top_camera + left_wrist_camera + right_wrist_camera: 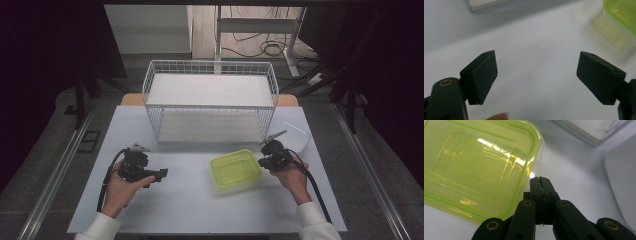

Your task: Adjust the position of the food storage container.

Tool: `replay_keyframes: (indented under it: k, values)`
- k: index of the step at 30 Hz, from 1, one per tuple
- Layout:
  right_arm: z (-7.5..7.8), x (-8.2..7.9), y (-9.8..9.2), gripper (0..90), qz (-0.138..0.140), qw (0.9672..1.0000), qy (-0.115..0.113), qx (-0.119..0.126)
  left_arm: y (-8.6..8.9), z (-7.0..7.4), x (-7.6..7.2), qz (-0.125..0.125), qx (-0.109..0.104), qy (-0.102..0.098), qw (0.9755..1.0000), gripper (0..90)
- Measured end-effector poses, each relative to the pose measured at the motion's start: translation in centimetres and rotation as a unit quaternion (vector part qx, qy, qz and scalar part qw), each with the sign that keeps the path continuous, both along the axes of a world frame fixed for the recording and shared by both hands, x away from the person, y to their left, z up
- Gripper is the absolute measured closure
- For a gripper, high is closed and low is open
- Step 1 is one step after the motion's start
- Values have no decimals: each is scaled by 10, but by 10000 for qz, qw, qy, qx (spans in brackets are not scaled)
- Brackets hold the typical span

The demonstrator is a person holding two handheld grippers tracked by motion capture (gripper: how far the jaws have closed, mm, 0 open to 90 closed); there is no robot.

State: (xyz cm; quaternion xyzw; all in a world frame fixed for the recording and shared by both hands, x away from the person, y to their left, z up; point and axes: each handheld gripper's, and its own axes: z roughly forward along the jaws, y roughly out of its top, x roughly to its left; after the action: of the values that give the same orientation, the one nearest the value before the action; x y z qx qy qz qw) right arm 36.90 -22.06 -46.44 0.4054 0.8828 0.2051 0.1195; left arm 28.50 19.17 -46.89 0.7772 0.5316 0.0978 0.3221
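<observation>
On the table [165, 210] there is one yellow-green container [235, 168], one clear lid [296, 136] and one white wire basket [210, 100]. There are also two grippers, one in each hand of the person.

The right gripper [264, 161] has its jaws pressed fully together. In the right gripper view the closed tips [541, 180] are just beside the right rim of the yellow-green container [474, 167], and they seem to touch its clear edge, but I cannot tell if they pinch a thin lip or only rest against it. The container lies in front of the basket, a little right of the middle of the table, and it is tilted in the high view. It is see-through, with a brighter green line around its rim.

The left gripper [159, 174] has its jaws wide apart with nothing between them. In the left gripper view its two black pads [482, 75] stand far from each other over the bare white surface, and the container [616, 22] appears at the upper right, well apart from them. A fingertip [499, 116] shows at the bottom edge of this view.

The clear lid lies just behind the right gripper, near the right front corner of the basket.

The table top is white and matt. The basket stands at its far side, with a white board inside. Around the table the floor is grey, with metal rails on both sides, and the room is dark. Behind the basket some cables [260, 47] lie on the floor near a metal frame [260, 25].
</observation>
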Motion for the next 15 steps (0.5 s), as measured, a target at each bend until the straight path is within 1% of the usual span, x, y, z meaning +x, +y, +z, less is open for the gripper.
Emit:
replay_keyframes:
  k: [1,2,5,6,9,10,11,14,15]
  values:
    - [0,-1,2,892,14,10000,-3,1,0,0,0,-2,1,9,10000,167]
    - [-1,-2,7,892,84,10000,24,43,-1,0,0,-3,-4,8,10000,167]
    - [-1,-4,11,892,138,9999,34,64,-1,0,0,-8,-4,7,10000,166]
    - [-1,-5,15,892,196,9998,49,77,-1,0,0,-10,2,8,10000,166]
    - [-2,-7,20,892,235,9997,49,89,-1,0,0,-8,2,4,10000,166]
    - [-2,-10,25,892,300,9995,67,121,-1,0,0,-10,-3,2,10000,166]
    - [-2,-10,25,892,300,9995,67,121,-1,0,0,-10,-3,2,10000,166]
    - [-3,-17,39,892,504,9985,122,182,-1,0,0,-15,-8,0,10000,166]
    - [-3,-17,39,892,504,9985,122,182,-1,0,0,-15,-8,0,10000,166]
